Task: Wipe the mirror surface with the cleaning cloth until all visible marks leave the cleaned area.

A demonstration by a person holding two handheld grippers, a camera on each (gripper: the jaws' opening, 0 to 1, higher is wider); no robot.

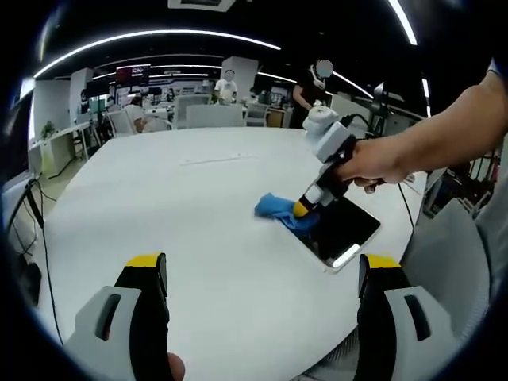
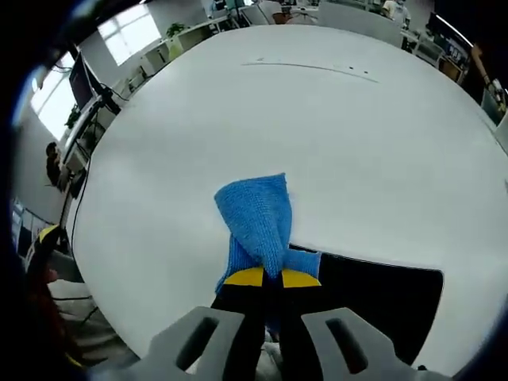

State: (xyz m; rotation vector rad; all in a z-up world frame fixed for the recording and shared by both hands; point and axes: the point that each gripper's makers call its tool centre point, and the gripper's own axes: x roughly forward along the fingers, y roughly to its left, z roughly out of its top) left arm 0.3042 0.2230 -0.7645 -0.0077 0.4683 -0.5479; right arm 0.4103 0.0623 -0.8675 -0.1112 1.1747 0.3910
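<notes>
A flat rectangular mirror (image 1: 345,232) with a white rim lies near the right edge of the white table (image 1: 198,206); its glass looks dark. A blue cleaning cloth (image 1: 279,211) rests half on the mirror's left end, half on the table. My right gripper (image 1: 302,209) comes down on it from a person's hand and is shut on the cloth. In the right gripper view the cloth (image 2: 258,218) is pinched between the yellow-tipped jaws of the right gripper (image 2: 265,277), over the mirror (image 2: 373,302). My left gripper (image 1: 262,266) hovers open nearer the table's front edge, holding nothing.
The big white table (image 2: 333,135) stretches far back with a faint seam line across it. Behind it are chairs, desks and several people in an office. Cables hang off the table's left side, and more gear stands at the right.
</notes>
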